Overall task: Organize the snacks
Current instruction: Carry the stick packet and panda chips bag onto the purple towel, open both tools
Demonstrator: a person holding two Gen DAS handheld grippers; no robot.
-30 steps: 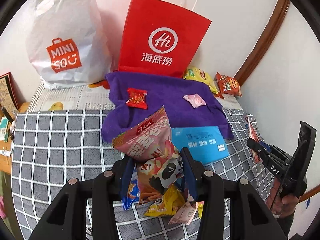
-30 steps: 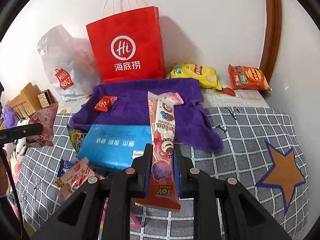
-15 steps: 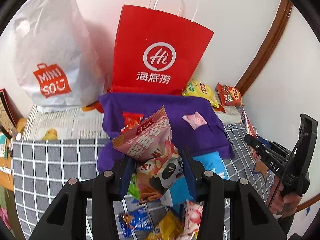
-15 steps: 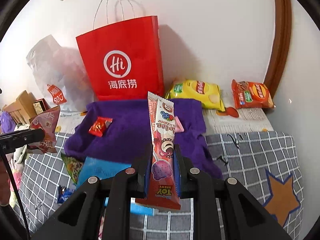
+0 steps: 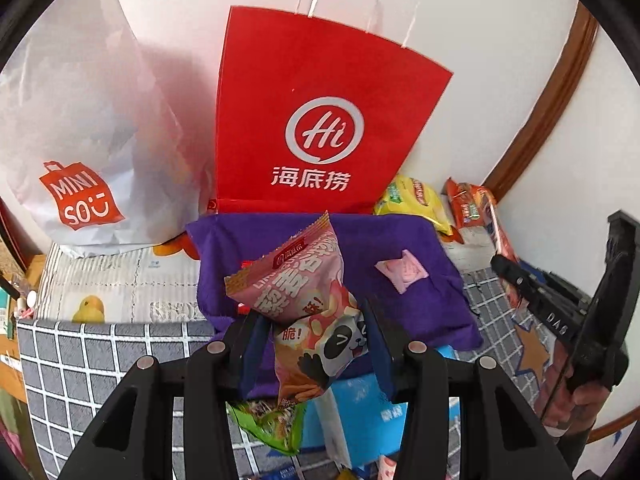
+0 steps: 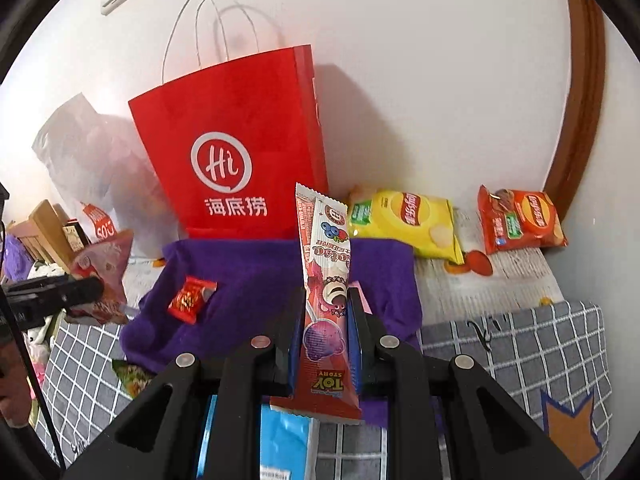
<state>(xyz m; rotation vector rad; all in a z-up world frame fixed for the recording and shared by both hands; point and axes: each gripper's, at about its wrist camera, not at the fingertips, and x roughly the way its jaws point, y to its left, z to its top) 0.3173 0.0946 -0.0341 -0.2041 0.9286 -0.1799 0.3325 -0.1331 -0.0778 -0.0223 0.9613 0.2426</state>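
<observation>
Both snacks are now closer to the red paper bag (image 5: pixel 320 136) than they were a second ago. The bag looks much bigger in both views, and the blue pack (image 5: pixel 360 412) has slid down to the bottom edge of each view.

The left hand-held gripper (image 5: pixel 316 344) is clamped on the pink panda snack bag (image 5: pixel 308 308). The bag sticks up between the two fingers. The right hand-held gripper (image 6: pixel 326 332) is clamped tight on the long lollipop packet (image 6: pixel 326 280), which stands up straight.

The red paper bag stands at 12 o'clock from both hand-held grippers, against the wall. The purple cloth (image 6: pixel 260 280) lies in front of it on the bed, with a small red candy (image 6: pixel 192 298) at 9 o'clock from the lollipop packet and a small pink candy (image 5: pixel 402 272) on it too. The yellow chip bag (image 6: pixel 404 220) and the orange chip bag (image 6: pixel 520 220) lie at 2 o'clock. The white shopping bag (image 5: pixel 84 152) stands at 10 o'clock.

I think the snacks are on their way to the red bag or the cloth. They are not put down yet.
</observation>
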